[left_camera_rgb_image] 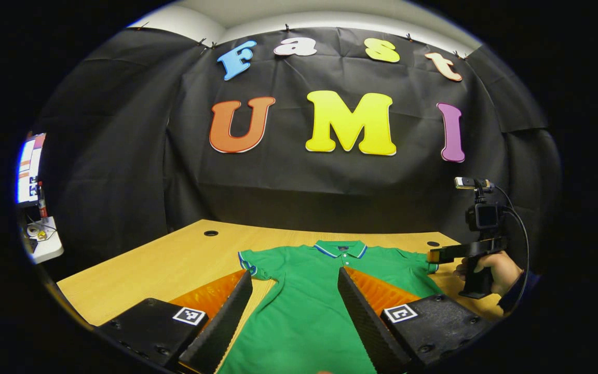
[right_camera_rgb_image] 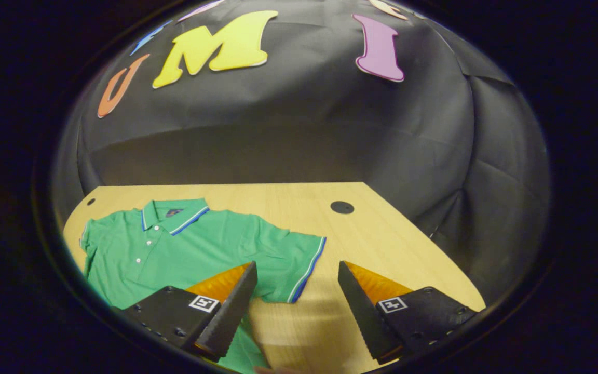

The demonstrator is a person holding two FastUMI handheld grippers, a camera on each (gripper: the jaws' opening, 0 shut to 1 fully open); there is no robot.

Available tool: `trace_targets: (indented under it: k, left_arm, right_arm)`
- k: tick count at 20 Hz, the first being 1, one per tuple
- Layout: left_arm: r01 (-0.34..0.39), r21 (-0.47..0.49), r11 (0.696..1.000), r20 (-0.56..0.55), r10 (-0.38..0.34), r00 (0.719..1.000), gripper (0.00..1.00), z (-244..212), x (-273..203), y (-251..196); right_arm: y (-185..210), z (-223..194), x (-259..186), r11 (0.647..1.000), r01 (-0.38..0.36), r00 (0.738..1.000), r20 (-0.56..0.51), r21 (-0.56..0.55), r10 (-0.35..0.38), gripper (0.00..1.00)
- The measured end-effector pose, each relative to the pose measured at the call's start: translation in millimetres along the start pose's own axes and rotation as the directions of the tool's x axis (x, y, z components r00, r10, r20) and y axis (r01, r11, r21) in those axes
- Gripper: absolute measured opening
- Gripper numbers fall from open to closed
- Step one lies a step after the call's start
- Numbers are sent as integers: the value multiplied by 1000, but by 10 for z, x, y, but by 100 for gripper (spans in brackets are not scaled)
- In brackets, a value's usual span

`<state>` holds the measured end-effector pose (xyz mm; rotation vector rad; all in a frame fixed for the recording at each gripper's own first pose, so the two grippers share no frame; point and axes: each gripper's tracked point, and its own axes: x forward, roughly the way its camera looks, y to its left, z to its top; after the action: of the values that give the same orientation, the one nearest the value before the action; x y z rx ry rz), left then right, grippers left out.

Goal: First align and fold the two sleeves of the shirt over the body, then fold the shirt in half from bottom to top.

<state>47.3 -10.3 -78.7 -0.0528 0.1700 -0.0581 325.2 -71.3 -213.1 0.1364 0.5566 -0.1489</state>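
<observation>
A green polo shirt (left_camera_rgb_image: 304, 291) with blue-and-white trim lies flat on the wooden table (left_camera_rgb_image: 174, 259), collar toward the back wall. My left gripper (left_camera_rgb_image: 295, 278) hangs open over the shirt's body, nothing between its fingers. The right gripper (left_camera_rgb_image: 434, 255), held by a hand (left_camera_rgb_image: 496, 270), hovers by the shirt's right sleeve. In the right gripper view the same shirt (right_camera_rgb_image: 185, 249) spreads at the left, both short sleeves out. My right gripper (right_camera_rgb_image: 295, 275) stands open above the right sleeve's (right_camera_rgb_image: 299, 254) striped cuff, one finger over the sleeve, the other over bare table (right_camera_rgb_image: 382, 244).
Round cable holes (left_camera_rgb_image: 211, 233) (right_camera_rgb_image: 341, 207) sit near the table's back edge. The black cloth wall stands close behind the table. A white shelf with small items (left_camera_rgb_image: 42, 239) is at the far left.
</observation>
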Motion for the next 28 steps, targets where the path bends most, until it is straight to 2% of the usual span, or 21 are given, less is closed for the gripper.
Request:
trace_targets:
  k: [4, 8, 9, 11, 12, 13, 14, 16, 17, 18, 19, 21, 25, 28]
  left_arm:
    - [6, 6, 1000, -41, -5, 999, 100, -136, 85, -54]
    - [19, 34, 999, -48, -17, 999, 100, -177, 89, -131]
    - [23, 39, 999, -46, -21, 999, 100, -166, 86, -155]
    - [23, 51, 998, -37, -21, 999, 100, -129, 77, -156]
    - [20, 55, 998, -31, -18, 999, 100, -123, 68, -139]
    - [16, 56, 998, -29, -14, 999, 100, -123, 64, -122]
    - [13, 54, 998, -30, -12, 999, 100, -131, 54, -114]
    - [13, 52, 999, -36, -11, 999, 100, -147, 48, -120]
    - [11, 51, 999, -39, -9, 999, 100, -150, 46, -112]
    - [12, 49, 999, -42, -9, 999, 100, -160, 50, -110]
    - [13, 46, 999, -46, -11, 999, 100, -173, 55, -114]
    - [12, 42, 999, -54, -9, 999, 100, -192, 65, -110]
    - [19, 36, 999, -50, -17, 999, 100, -162, 79, -113]
    - [20, 21, 1000, -58, -18, 998, 100, -189, 91, -101]
  right_arm:
    - [10, -123, 182, 1000, 15, 999, -43, 15, -15, 95]
    - [42, -186, 309, 999, 19, 997, -75, 44, -16, 86]
    - [58, -240, 325, 999, 20, 996, -93, 49, -15, 69]
    - [112, -238, 339, 998, 5, 995, -99, 68, 2, 51]
    - [90, -216, 351, 998, 10, 995, -95, 62, -4, 46]
    - [79, -195, 358, 999, 11, 996, -90, 53, -6, 32]
    - [109, -185, 357, 999, -6, 996, -91, 44, 10, 25]
    - [61, -151, 373, 1000, 10, 996, -84, 14, -9, 24]
    - [96, -138, 347, 1000, -3, 997, -81, 5, 3, 10]
    - [93, -94, 332, 1000, 2, 997, -72, -6, -3, 10]
    - [102, -85, 332, 1000, -1, 998, -66, -18, -1, 0]
    - [169, -55, 298, 997, -20, 998, -55, -76, 16, 2]
    - [255, 132, 229, 982, 14, 1000, 14, -189, -11, 2]
    - [434, 236, 153, 962, 14, 998, 66, -271, 4, 2]
